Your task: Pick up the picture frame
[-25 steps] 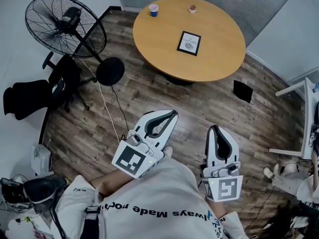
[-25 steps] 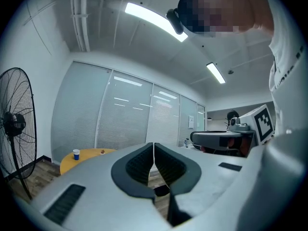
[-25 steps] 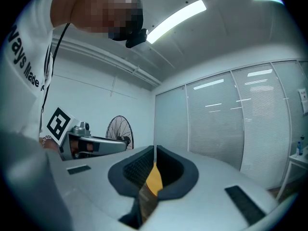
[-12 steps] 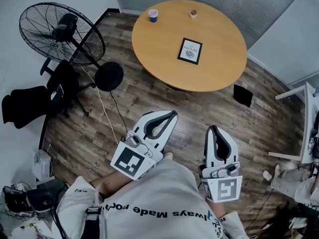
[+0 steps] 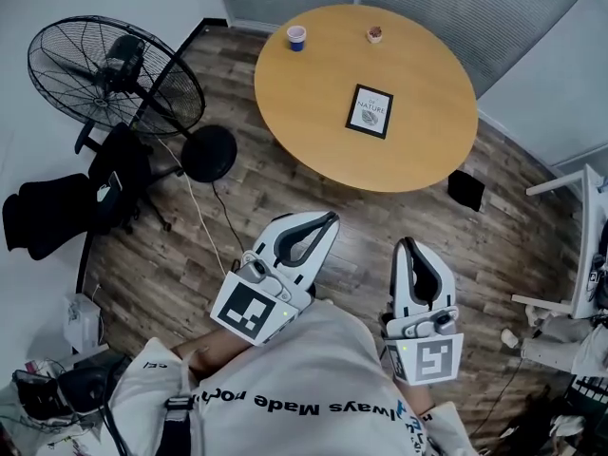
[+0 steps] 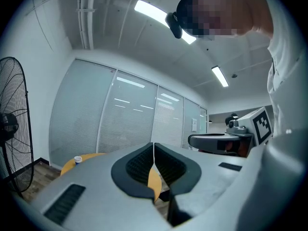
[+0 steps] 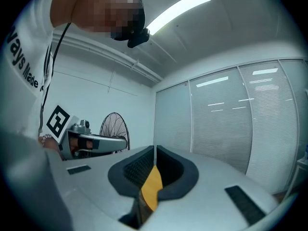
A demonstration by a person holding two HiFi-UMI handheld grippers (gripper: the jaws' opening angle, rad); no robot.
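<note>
The picture frame lay flat near the middle of the round table. The left gripper and right gripper were well apart from that table, both with jaws together, empty.

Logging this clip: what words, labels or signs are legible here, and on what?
"NATURE": on the picture frame lying on the round table; its smaller line above is too small to read.
"ways Made": on the person's white shirt, upside down in the head view, cut off at both ends.
</note>
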